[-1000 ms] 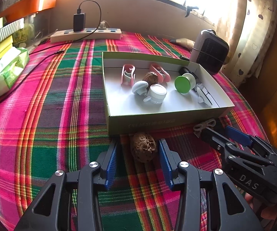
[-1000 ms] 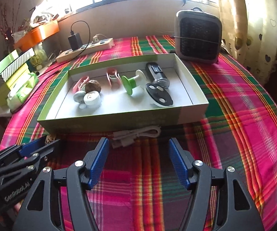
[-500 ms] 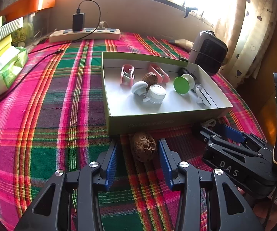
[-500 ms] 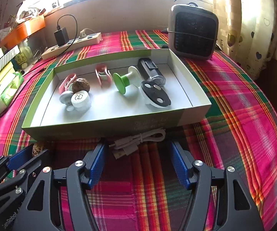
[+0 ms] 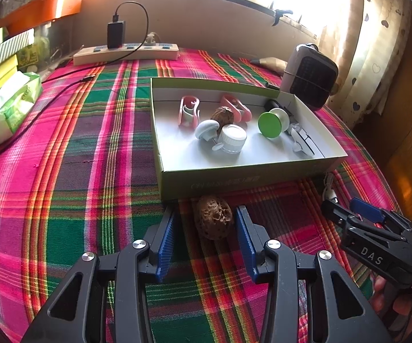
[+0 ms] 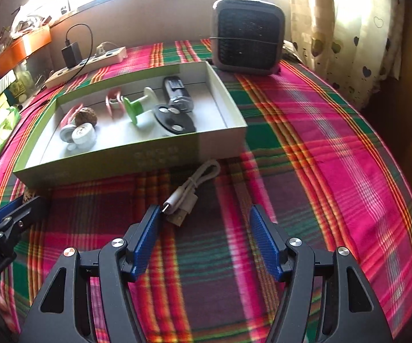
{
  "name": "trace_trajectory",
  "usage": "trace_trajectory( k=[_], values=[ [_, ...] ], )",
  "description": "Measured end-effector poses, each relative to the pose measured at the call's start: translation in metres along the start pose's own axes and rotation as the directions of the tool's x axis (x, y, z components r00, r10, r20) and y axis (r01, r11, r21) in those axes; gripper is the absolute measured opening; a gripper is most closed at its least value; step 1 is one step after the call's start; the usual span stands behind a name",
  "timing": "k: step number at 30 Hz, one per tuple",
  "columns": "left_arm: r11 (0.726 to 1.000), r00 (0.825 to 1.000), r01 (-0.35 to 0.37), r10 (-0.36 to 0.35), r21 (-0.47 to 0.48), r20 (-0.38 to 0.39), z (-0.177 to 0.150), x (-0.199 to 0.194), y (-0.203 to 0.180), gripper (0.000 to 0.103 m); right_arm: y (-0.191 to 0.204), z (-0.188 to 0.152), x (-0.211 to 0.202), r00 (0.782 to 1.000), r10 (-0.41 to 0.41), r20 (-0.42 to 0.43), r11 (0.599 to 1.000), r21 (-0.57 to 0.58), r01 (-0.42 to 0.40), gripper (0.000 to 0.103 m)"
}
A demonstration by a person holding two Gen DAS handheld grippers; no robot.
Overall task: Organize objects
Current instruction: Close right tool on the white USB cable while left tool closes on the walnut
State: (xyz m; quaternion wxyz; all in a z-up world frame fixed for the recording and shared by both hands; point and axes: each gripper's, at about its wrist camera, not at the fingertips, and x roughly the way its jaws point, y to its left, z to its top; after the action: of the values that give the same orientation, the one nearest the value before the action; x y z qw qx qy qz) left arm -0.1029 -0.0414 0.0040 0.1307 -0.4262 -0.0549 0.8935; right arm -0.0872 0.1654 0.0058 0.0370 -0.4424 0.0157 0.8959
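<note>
Left gripper spread wide, brown walnut on plaid cloth between pads, no contact visible. Walnut lower centre of frame, just below near wall of open box. Right gripper also open; white cable coiled at centre frame, plug end apparently touching left pad, blurred. Box holds second walnut, green spool.

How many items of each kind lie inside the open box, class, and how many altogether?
Inside the box:
Pink clips: 2
Walnut: 1
White knob: 1
White cap: 1
Green-ended spool: 1
Dark cylinder: 1
Black oval piece: 1
Total: 8
</note>
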Motion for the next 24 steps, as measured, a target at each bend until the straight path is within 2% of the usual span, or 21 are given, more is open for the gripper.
trace_trajectory(
  k=[9,14,16,20,24],
  values=[
    [1.000,1.000,-0.011,0.011,0.005,-0.001,-0.001,-0.001,-0.001,0.039,-0.025,-0.008,-0.008,1.000,-0.013,0.005,0.999,0.038,0.013,0.064],
    [1.000,1.000,-0.020,0.020,0.004,-0.006,-0.002,-0.003,0.002,0.039,-0.019,-0.006,-0.008,0.997,0.079,0.024,0.997,0.012,-0.079,0.064],
    [1.000,1.000,-0.020,0.020,0.000,-0.007,-0.003,-0.003,0.002,0.039,-0.017,-0.004,-0.005,0.996,0.091,0.021,0.996,-0.001,-0.091,0.064],
    [1.000,1.000,-0.027,0.027,-0.004,-0.010,-0.003,-0.003,0.001,0.039,-0.017,0.000,-0.001,0.995,0.098,0.016,0.995,-0.015,-0.098,0.064],
    [0.999,0.999,-0.041,0.042,0.005,-0.012,-0.003,-0.002,-0.002,0.039,-0.015,0.002,0.003,0.998,0.067,0.008,0.996,-0.053,-0.067,0.064]
  ],
)
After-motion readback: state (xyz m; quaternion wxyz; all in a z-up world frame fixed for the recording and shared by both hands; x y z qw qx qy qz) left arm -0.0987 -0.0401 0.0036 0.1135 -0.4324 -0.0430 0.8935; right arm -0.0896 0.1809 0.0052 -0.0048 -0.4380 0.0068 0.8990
